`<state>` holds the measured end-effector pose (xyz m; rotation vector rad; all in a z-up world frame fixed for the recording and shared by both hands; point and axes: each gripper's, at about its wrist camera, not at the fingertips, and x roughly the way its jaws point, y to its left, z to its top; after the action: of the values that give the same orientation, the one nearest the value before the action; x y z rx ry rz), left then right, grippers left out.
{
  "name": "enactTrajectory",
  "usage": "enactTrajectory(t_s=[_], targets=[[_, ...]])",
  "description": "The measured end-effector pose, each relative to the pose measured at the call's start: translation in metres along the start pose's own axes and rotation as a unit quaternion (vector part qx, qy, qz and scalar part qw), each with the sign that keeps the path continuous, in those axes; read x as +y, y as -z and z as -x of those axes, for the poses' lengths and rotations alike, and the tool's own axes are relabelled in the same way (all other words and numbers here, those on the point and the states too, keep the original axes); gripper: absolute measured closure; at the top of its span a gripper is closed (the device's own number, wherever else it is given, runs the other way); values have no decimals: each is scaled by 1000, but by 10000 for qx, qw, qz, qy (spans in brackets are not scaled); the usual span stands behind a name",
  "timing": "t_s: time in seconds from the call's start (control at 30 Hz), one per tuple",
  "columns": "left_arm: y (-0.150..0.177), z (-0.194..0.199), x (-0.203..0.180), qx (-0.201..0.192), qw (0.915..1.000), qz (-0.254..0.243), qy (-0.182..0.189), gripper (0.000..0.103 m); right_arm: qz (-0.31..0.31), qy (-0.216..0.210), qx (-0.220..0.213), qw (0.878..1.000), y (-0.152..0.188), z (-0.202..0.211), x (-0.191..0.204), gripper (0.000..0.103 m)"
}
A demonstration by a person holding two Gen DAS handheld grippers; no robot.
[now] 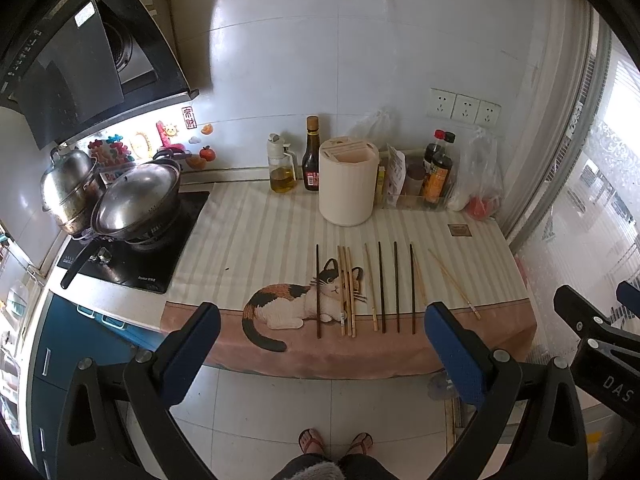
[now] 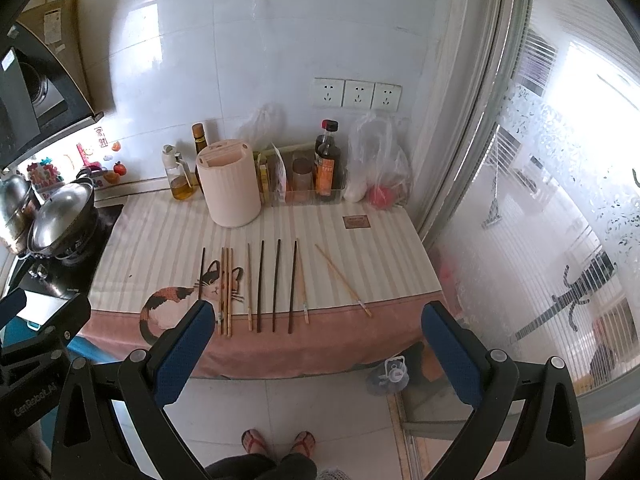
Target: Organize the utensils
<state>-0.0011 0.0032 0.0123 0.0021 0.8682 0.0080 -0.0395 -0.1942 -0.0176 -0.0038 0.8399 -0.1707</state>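
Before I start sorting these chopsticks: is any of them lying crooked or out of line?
Yes. The light chopstick farthest right lies diagonally and apart from the rest, which run roughly parallel on the cat mat. The cream holder stands upright behind them. Both grippers, left and right, hang open and empty.

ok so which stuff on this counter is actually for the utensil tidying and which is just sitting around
For the job:
- dark chopsticks
- light wooden chopsticks
- cream utensil holder
- left gripper and right gripper, both open

Just lying about:
- oil dispenser
- sauce bottles
- lidded wok
- steamer pot
- plastic bags
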Motion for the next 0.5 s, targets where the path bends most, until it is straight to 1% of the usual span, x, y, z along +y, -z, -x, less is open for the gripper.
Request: enactTrajectory(t_s=[0.23,0.5], targets=[[3,-4,-5,48,10000,18,30,0,-2,5,-2,10000,-1,-1,1,0],[3,-6,-4,12,10000,43,37,0,-10,-9,16,10000,-3,-4,-1,0]])
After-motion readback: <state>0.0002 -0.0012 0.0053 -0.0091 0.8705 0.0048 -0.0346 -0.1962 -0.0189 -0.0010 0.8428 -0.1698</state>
